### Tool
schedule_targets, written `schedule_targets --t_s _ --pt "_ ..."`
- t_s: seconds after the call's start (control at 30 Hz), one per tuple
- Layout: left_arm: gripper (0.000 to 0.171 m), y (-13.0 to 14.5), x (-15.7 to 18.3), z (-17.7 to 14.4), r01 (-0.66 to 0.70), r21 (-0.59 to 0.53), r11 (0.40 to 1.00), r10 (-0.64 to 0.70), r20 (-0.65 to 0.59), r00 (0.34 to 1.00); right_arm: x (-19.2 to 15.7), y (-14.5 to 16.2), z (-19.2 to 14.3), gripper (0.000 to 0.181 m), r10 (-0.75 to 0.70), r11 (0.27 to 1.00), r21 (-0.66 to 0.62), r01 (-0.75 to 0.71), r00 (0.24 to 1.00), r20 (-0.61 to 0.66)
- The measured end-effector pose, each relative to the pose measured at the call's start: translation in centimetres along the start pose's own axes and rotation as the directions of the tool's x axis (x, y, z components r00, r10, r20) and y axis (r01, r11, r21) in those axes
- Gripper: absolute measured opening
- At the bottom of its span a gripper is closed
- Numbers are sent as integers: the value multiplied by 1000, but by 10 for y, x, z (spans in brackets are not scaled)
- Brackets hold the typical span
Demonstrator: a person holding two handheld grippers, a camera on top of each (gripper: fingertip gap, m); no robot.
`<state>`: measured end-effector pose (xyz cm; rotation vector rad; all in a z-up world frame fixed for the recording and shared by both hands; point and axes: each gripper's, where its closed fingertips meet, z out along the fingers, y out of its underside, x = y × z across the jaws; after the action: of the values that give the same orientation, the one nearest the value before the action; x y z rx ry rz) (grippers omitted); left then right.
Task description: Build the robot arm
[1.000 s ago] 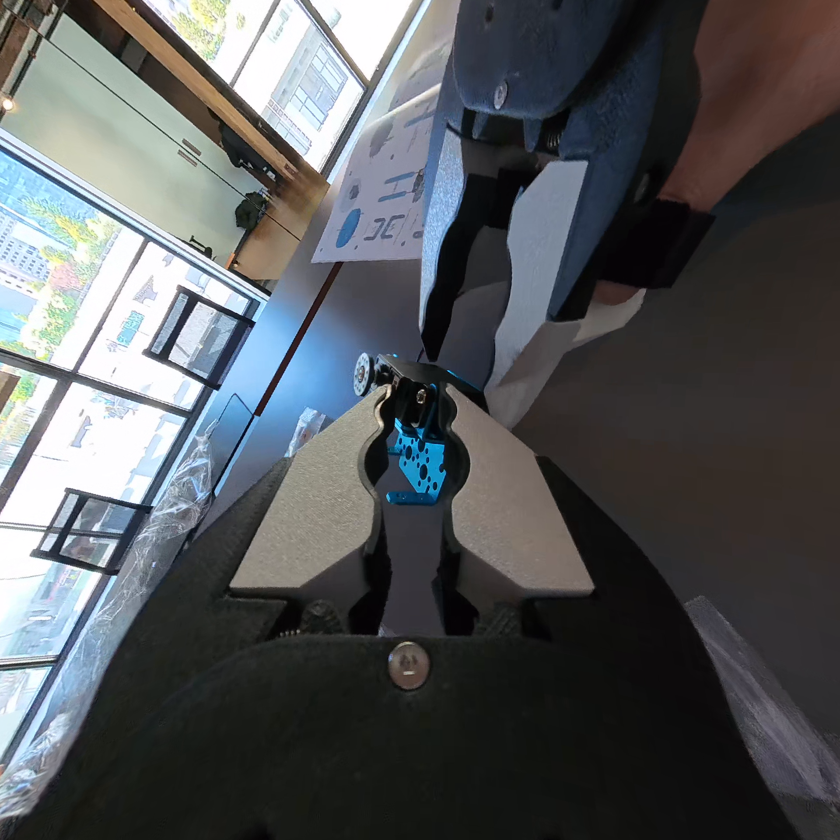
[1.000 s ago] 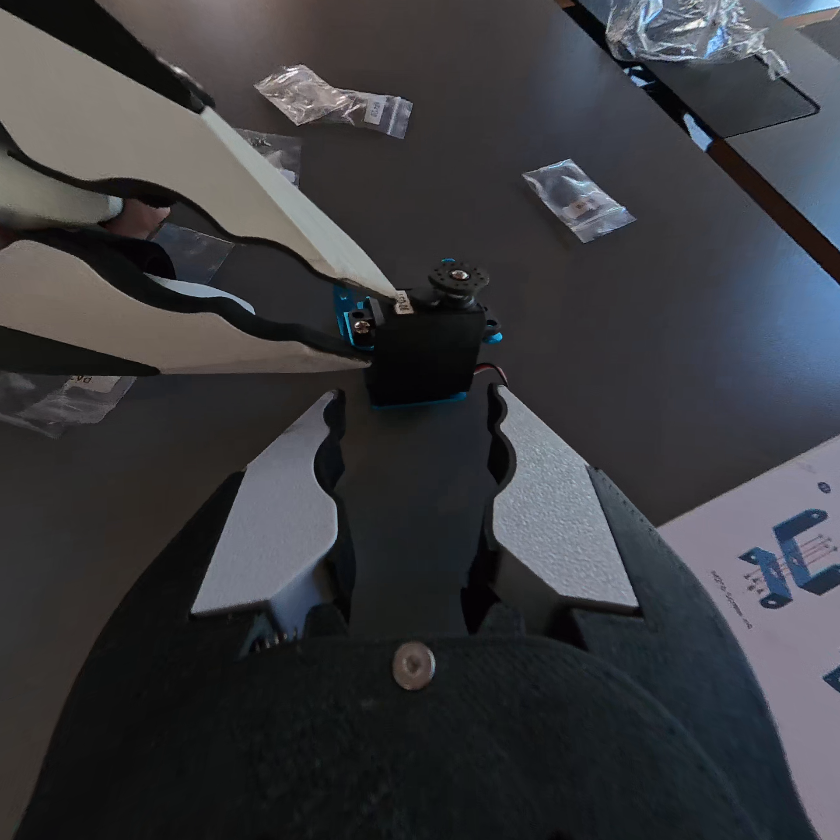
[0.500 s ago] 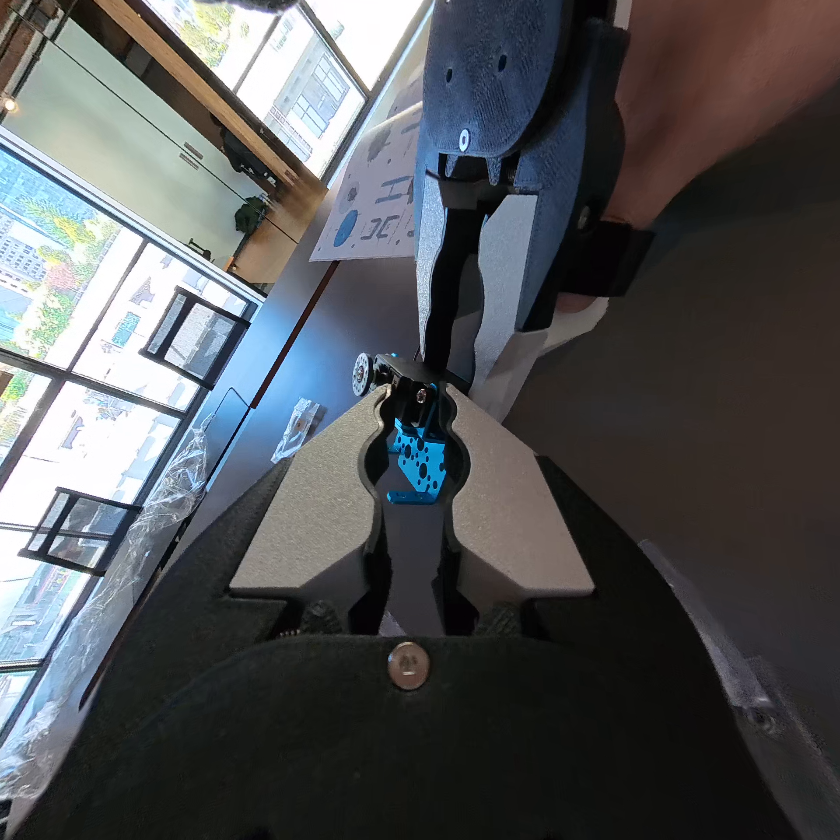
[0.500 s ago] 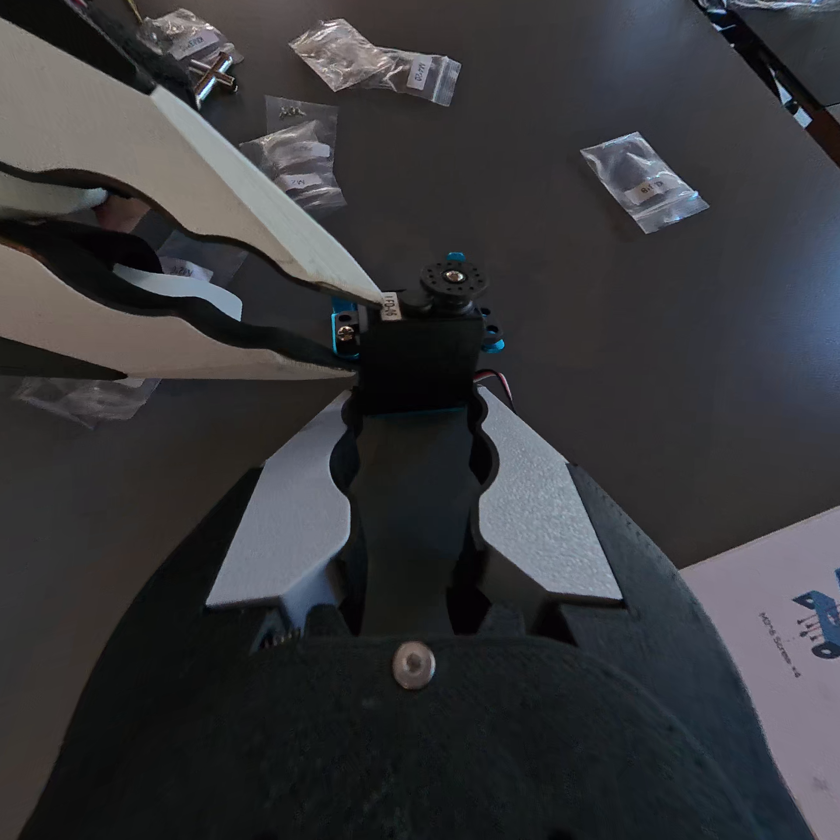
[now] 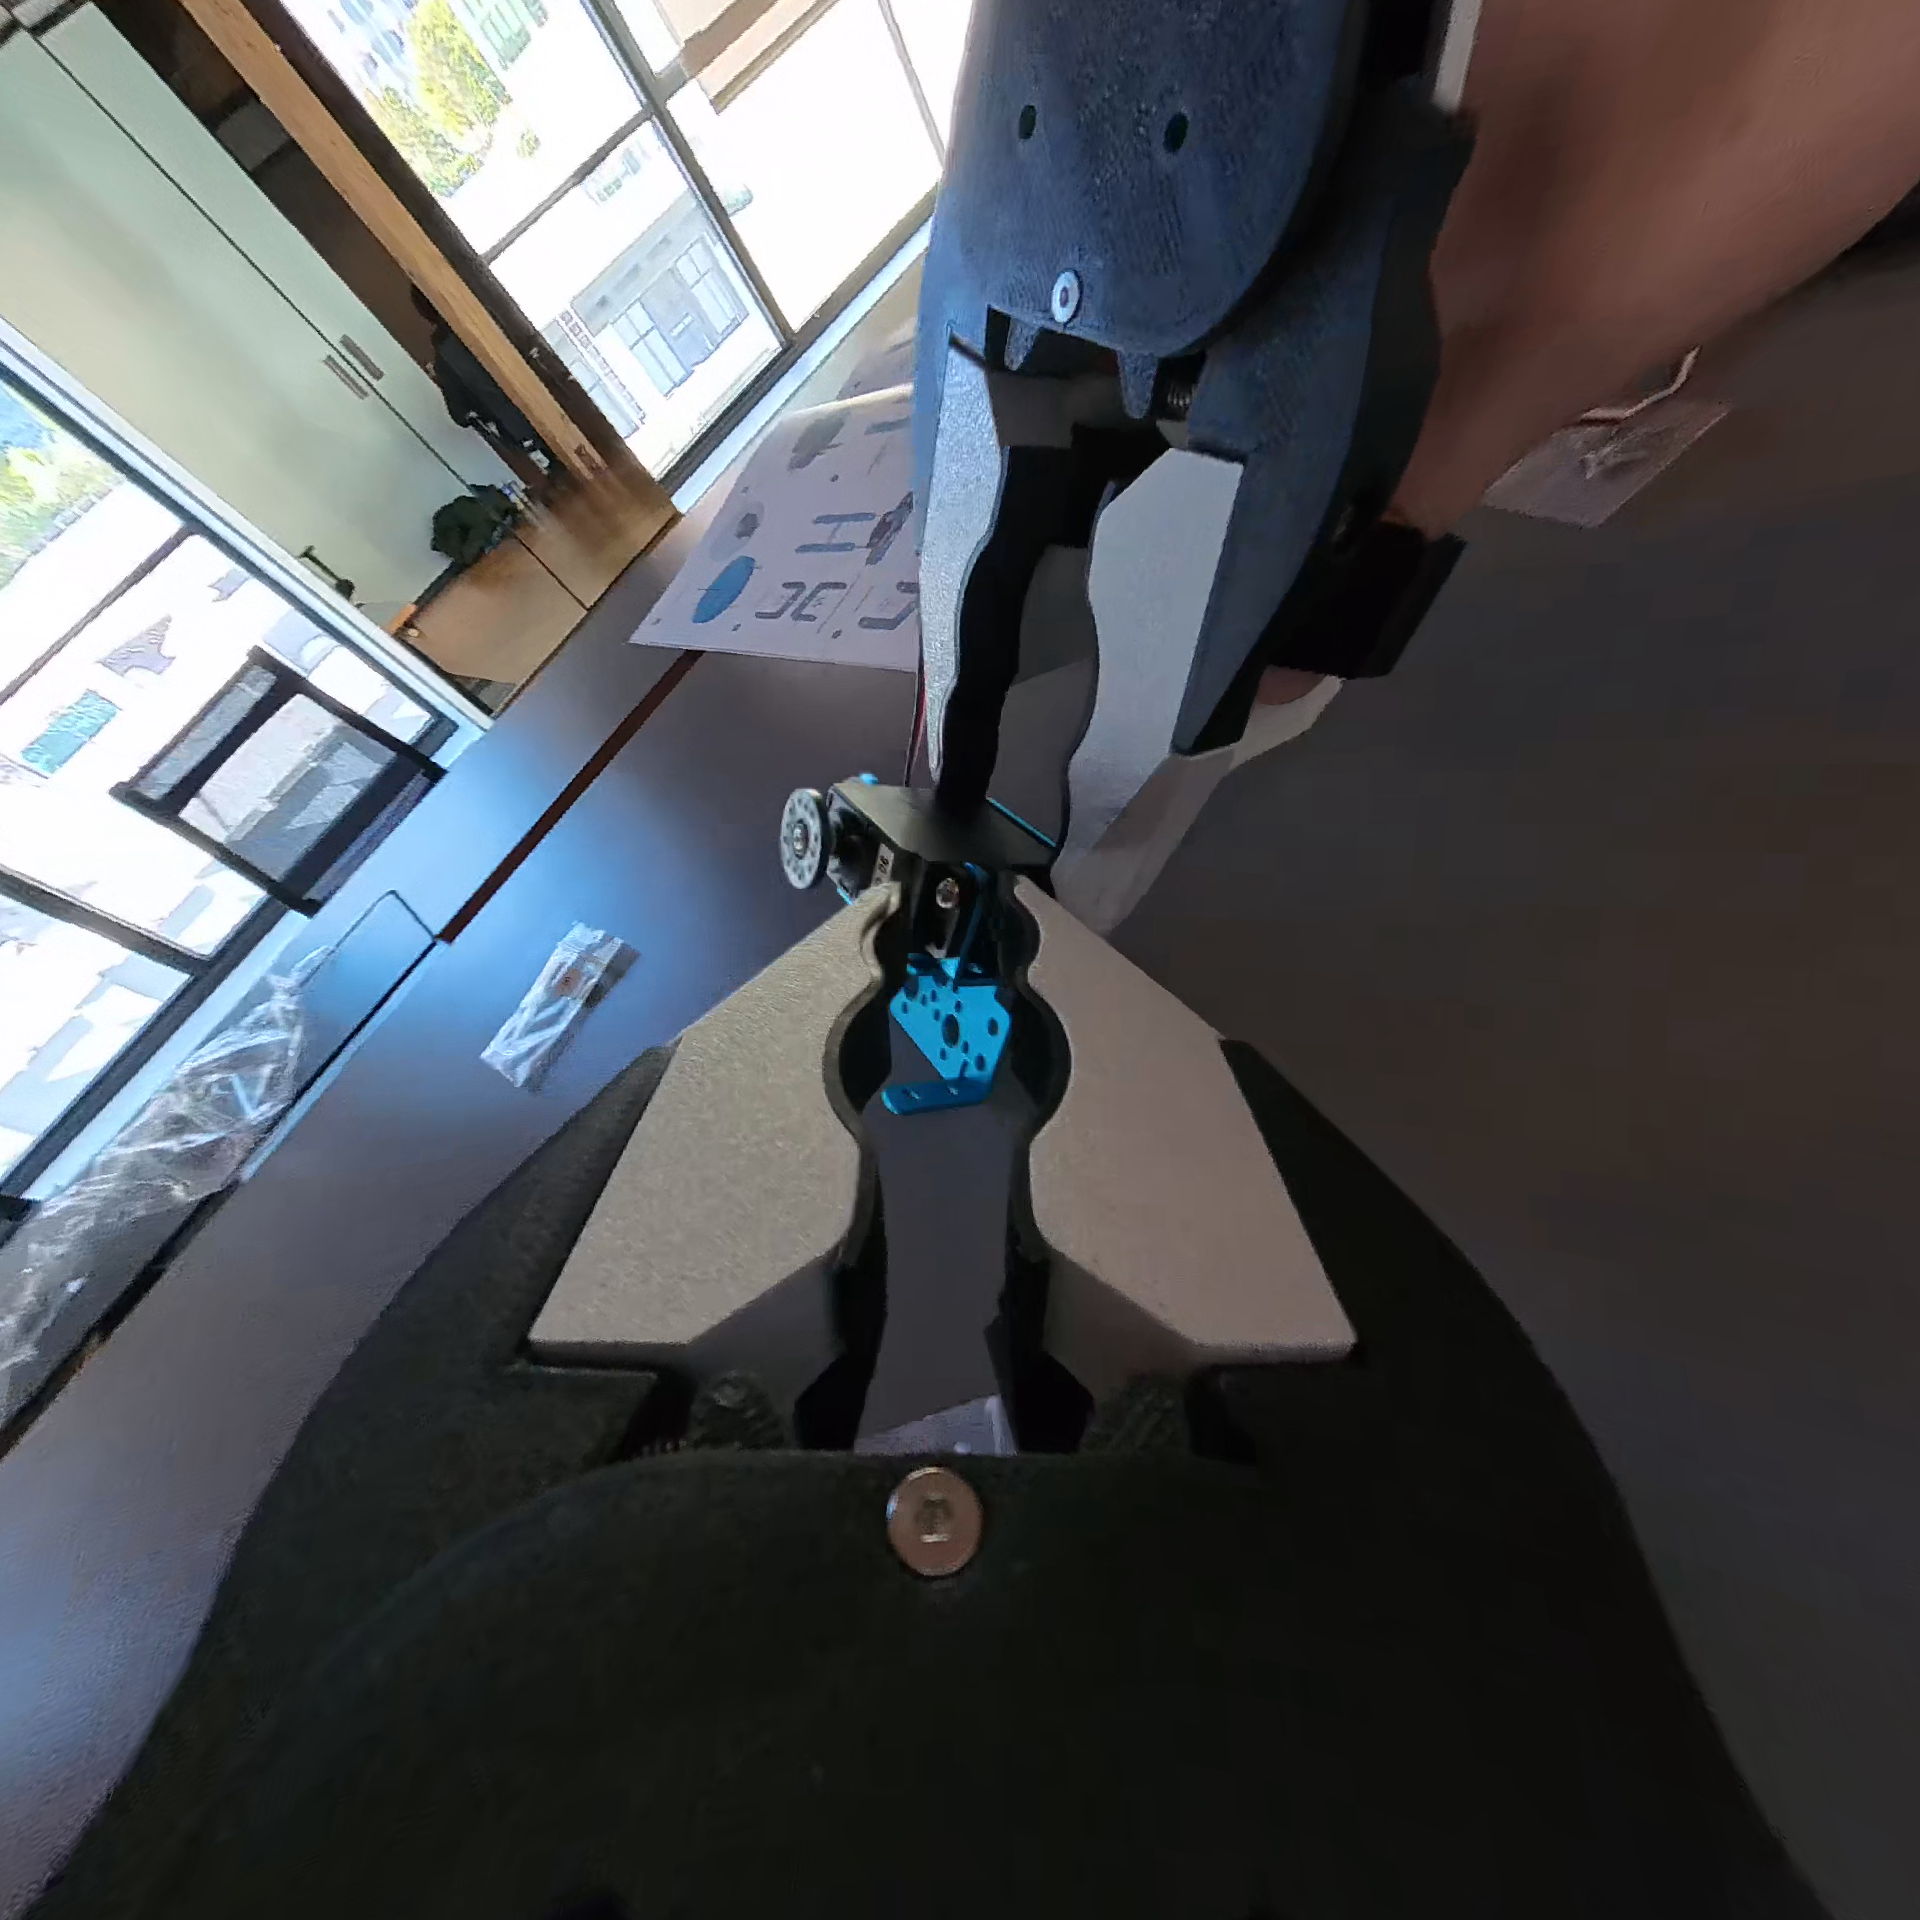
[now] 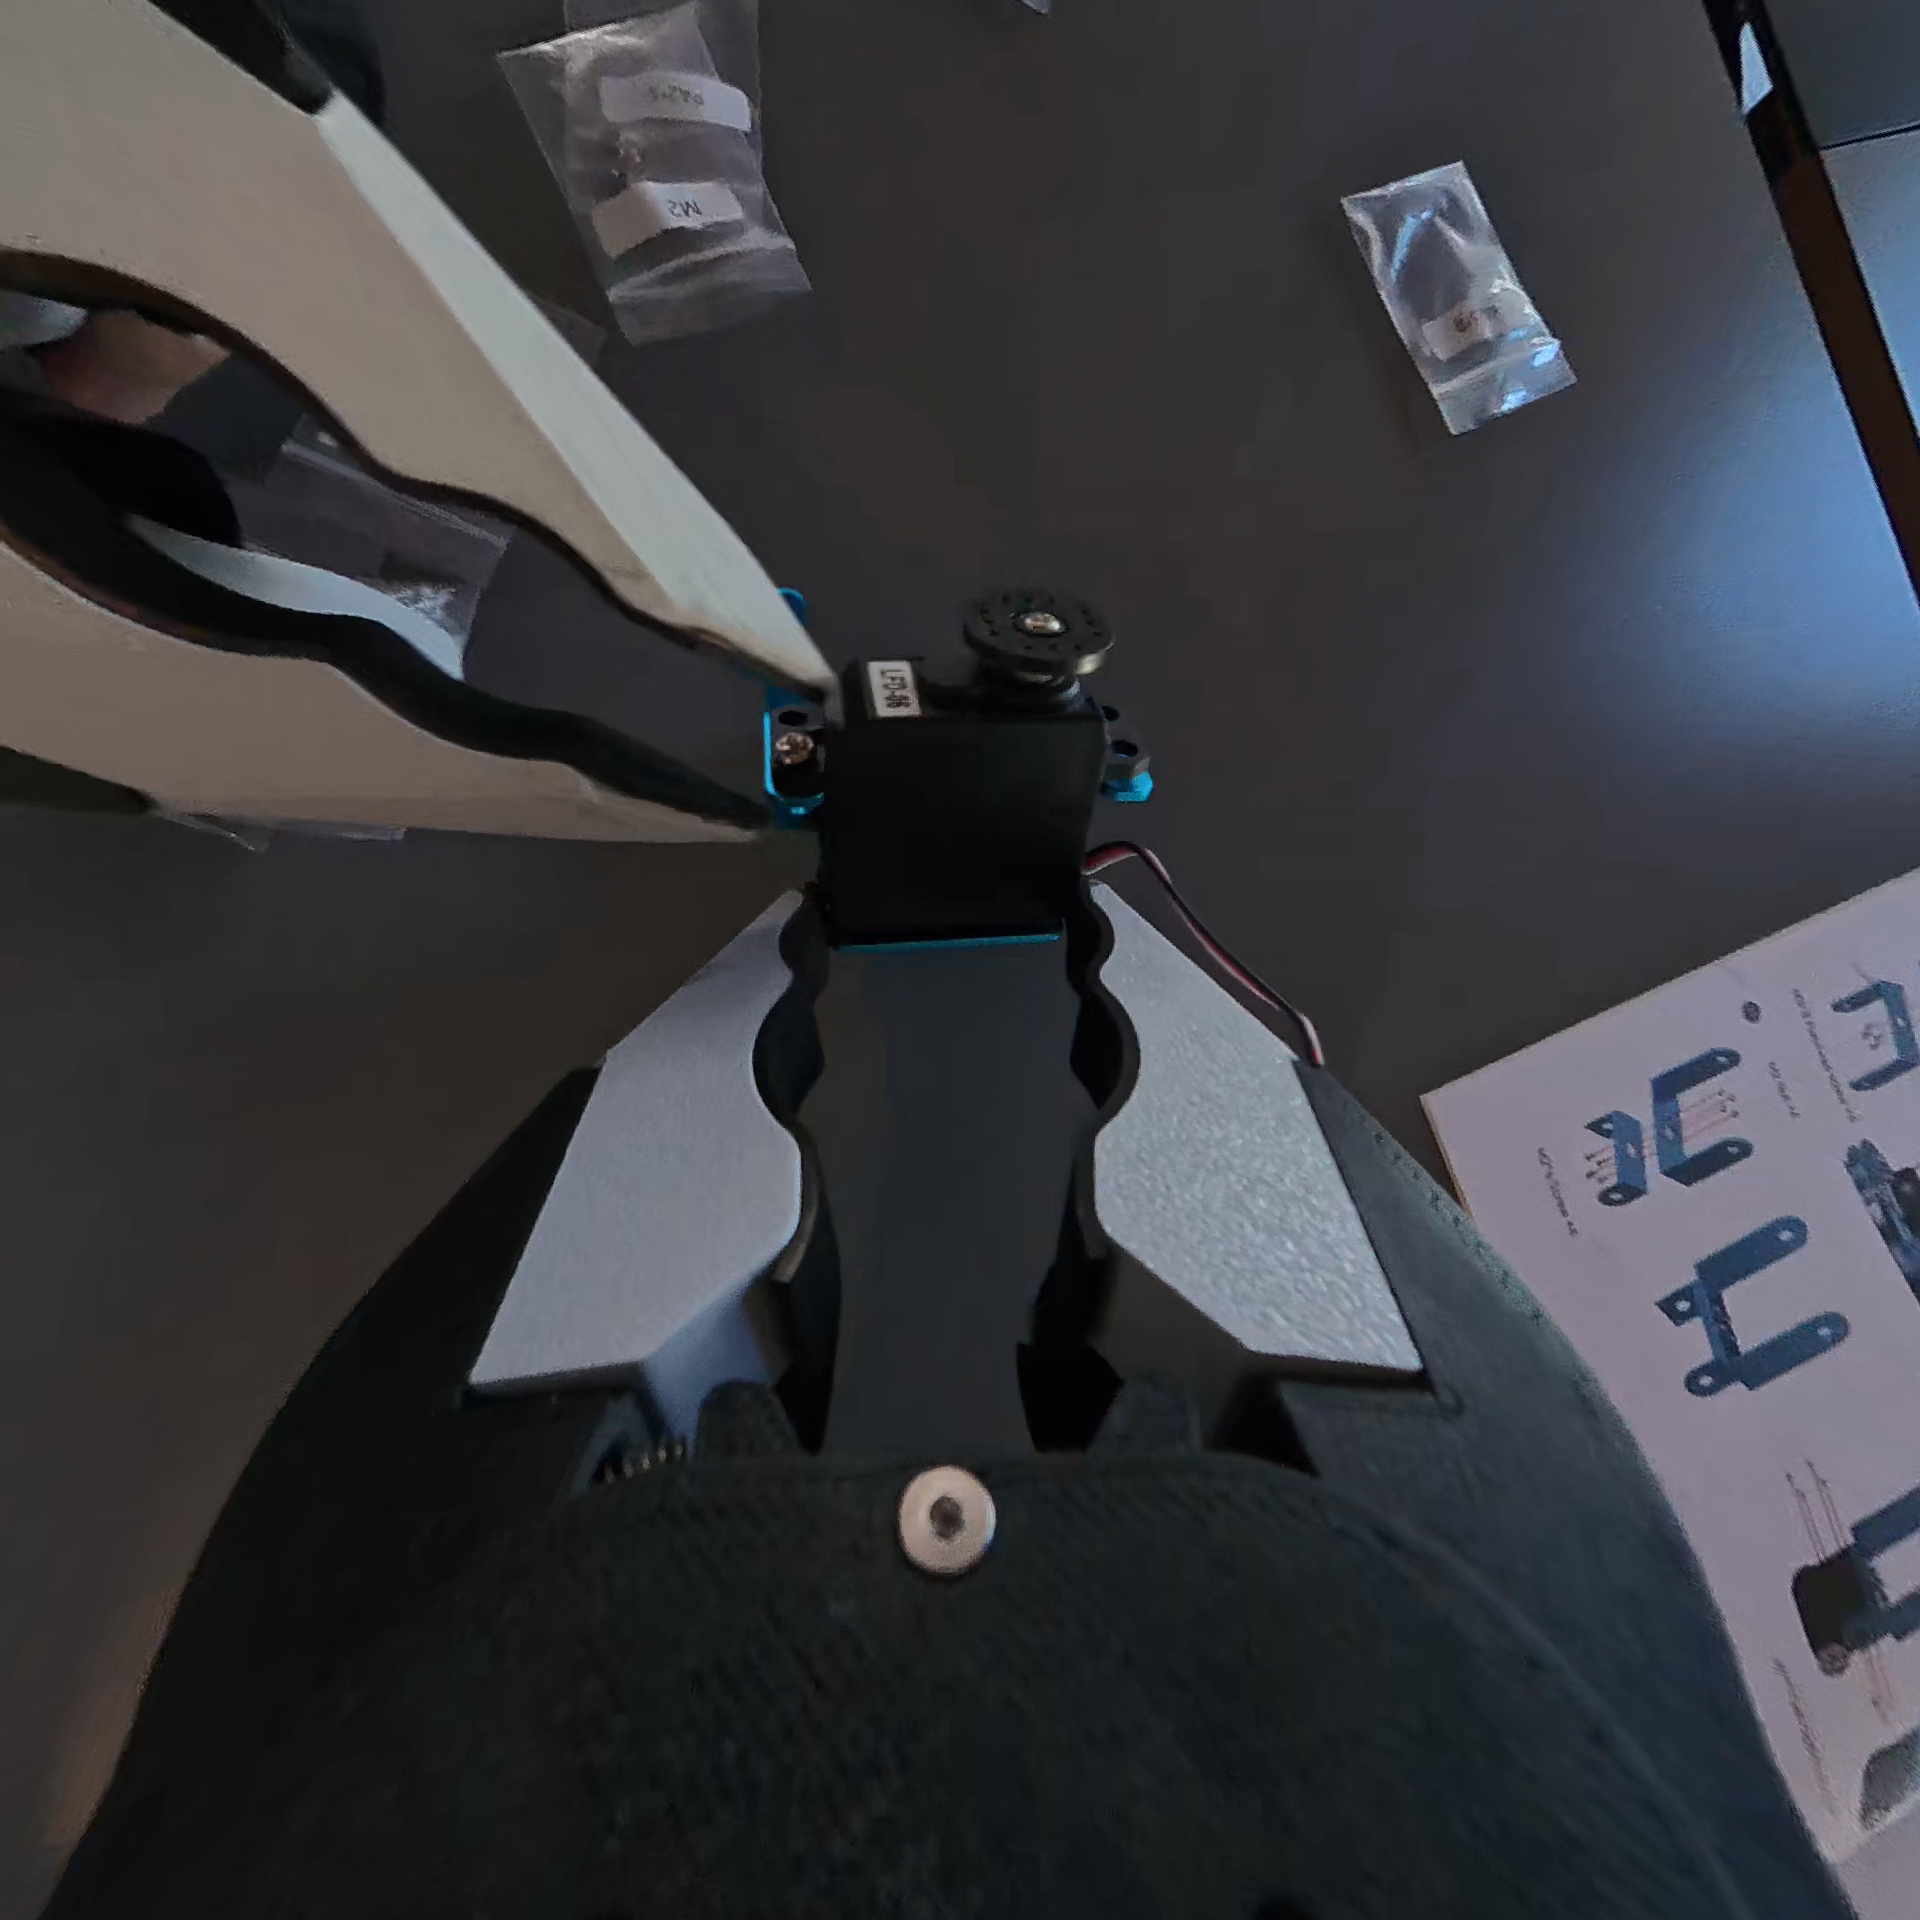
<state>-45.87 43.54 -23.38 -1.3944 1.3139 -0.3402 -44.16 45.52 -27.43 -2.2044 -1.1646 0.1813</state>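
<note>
A black servo motor (image 6: 961,800) with a round horn (image 6: 1037,634) sits in a blue metal bracket (image 6: 792,748). My right gripper (image 6: 948,902) is shut on the servo's black body from below in its view. My left gripper (image 5: 954,902) is shut on the blue bracket (image 5: 948,1034), with the servo (image 5: 940,831) just beyond its fingertips. In the right wrist view the left gripper (image 6: 795,753) reaches in from the left. In the left wrist view the right gripper (image 5: 1013,821) comes down from above. The servo's thin wire (image 6: 1226,956) trails to the right. The assembly is held between both grippers over the dark table (image 6: 1351,644).
Small clear plastic bags of parts (image 6: 665,177) (image 6: 1455,301) lie on the table beyond the servo. One bag also shows in the left wrist view (image 5: 561,997). A printed instruction sheet (image 6: 1714,1351) lies at the right. A table seam (image 6: 1829,343) runs at the far right. Crumpled plastic wrap (image 5: 156,1143) lies by the windows.
My right gripper was open short of the servo one second ago; it has moved in and shut on the servo body. My left gripper has kept its hold on the bracket.
</note>
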Motion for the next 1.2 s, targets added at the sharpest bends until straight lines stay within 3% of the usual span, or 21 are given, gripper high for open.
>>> schedule_targets --t_s 0.2,0.43,0.6,0.73,0.87,1.2 --pt "11 8 2 -16 19 -9 1000 -19 7 1000 -1 4 -4 47 12 1000 -26 -12 1000 -5" --pt "7 4 7 -8 -106 -15 994 107 26 994 -5 6 -9 47 0 996 -85 -2 1000 -26" --pt "15 0 13 -5 -79 -10 997 79 4 997 -6 7 -16 47 -11 992 -125 6 999 -40" --pt "5 -1 14 -5 -110 -3 994 110 14 994 -8 12 -18 47 -33 986 -164 25 998 -46" --pt "7 -1 17 -4 -117 0 993 117 7 993 -8 15 -19 47 -27 982 -189 18 999 -45" --pt "5 2 23 -2 -196 -31 980 197 17 980 -10 21 -14 47 -25 986 -168 19 999 -34"
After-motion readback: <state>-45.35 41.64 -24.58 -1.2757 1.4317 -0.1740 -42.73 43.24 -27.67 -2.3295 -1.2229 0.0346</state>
